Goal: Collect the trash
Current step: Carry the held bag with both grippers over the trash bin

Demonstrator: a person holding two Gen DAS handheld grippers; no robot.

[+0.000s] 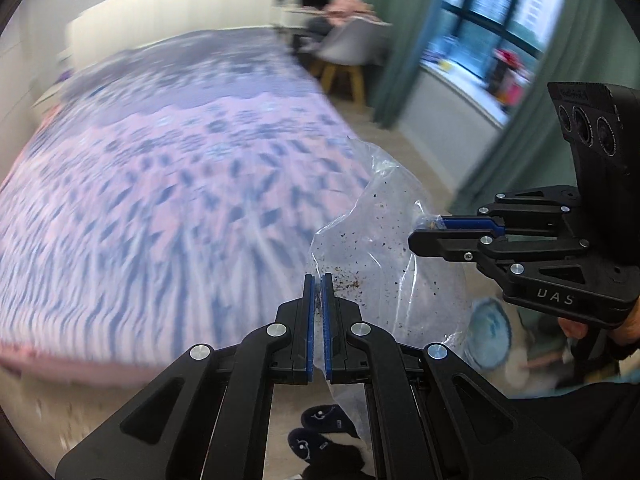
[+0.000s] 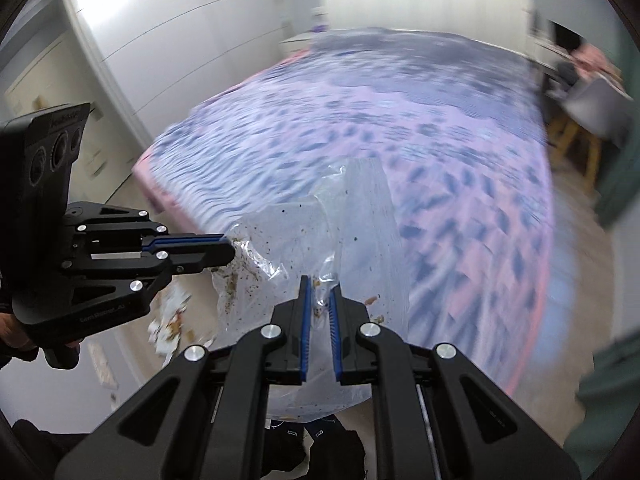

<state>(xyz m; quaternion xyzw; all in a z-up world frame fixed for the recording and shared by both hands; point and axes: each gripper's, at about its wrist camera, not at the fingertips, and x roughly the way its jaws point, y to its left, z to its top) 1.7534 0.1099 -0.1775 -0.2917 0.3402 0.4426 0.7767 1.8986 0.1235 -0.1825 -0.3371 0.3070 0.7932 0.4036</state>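
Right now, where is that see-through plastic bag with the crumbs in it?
The clear plastic bag hangs in the air between the left gripper and the right gripper, each shut on an edge, above the floor beside the bed.

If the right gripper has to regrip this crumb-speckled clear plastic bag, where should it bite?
The thin top rim of the clear plastic bag, from above, beside the left gripper pinching that rim. The film is flat and taut there, while the crumbs hang lower. The right gripper already clamps that edge.
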